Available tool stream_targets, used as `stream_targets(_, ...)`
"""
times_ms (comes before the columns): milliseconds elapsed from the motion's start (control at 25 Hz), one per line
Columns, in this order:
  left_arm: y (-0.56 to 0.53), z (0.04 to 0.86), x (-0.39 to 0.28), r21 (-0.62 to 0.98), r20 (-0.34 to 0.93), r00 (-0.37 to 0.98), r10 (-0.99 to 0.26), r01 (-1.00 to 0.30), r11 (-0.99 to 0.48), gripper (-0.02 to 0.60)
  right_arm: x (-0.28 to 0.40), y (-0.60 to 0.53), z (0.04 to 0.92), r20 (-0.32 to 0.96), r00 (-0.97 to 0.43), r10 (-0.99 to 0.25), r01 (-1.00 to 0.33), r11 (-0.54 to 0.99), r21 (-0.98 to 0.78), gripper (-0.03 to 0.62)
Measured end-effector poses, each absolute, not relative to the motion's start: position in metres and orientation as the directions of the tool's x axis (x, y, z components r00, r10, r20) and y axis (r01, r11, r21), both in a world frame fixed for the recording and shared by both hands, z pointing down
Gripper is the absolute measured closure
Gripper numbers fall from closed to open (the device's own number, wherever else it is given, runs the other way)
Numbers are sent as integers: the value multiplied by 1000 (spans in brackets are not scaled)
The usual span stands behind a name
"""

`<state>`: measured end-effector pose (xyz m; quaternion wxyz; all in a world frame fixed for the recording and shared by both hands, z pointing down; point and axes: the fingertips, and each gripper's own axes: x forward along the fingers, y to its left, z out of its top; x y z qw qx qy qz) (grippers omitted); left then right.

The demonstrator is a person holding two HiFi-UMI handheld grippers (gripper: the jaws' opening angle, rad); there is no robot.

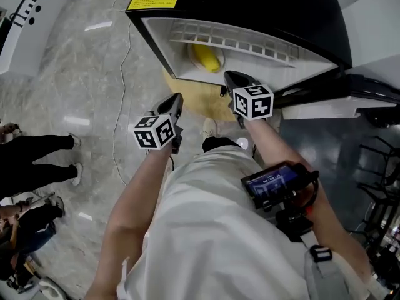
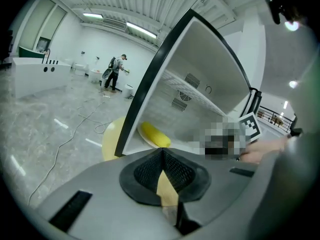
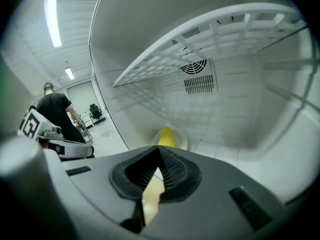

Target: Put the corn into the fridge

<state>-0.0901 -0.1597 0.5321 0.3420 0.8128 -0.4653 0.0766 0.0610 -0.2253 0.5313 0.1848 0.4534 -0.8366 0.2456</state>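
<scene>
The yellow corn (image 1: 206, 55) lies on a white plate (image 1: 193, 61) on the floor of the open fridge (image 1: 262, 17), under a white wire shelf (image 1: 237, 41). In the left gripper view the corn (image 2: 154, 135) rests just inside the black fridge frame. Seen from the right gripper view, the corn (image 3: 166, 136) is straight ahead on its plate (image 3: 178, 140). Both grippers hang in front of the opening, clear of the corn. My left gripper (image 1: 177, 100) is shut and empty, as its own view of the left gripper (image 2: 162, 152) shows. My right gripper (image 1: 232, 77) is nearer the fridge; the right gripper (image 3: 159, 151) is also shut and empty.
The fridge door (image 1: 337, 99) stands open to the right. A round yellow mat (image 1: 200, 105) lies under the fridge front. A cable (image 1: 122, 74) runs across the grey floor. People (image 1: 31, 161) stand at the left. A black rack (image 1: 381, 167) is at the far right.
</scene>
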Motion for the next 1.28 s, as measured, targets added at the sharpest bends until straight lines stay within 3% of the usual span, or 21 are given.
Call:
stream_targets(600,-111,478,-91,378,334,549,-766,-823,-425,575,52,-162,469,393,-620,-679,-785,532,-317,588)
stream_targets(1280,-58,457,-49,351,298,617,-729,-780,-517,575,89,-88,450,305,-663,-683,-743,552,-379,588)
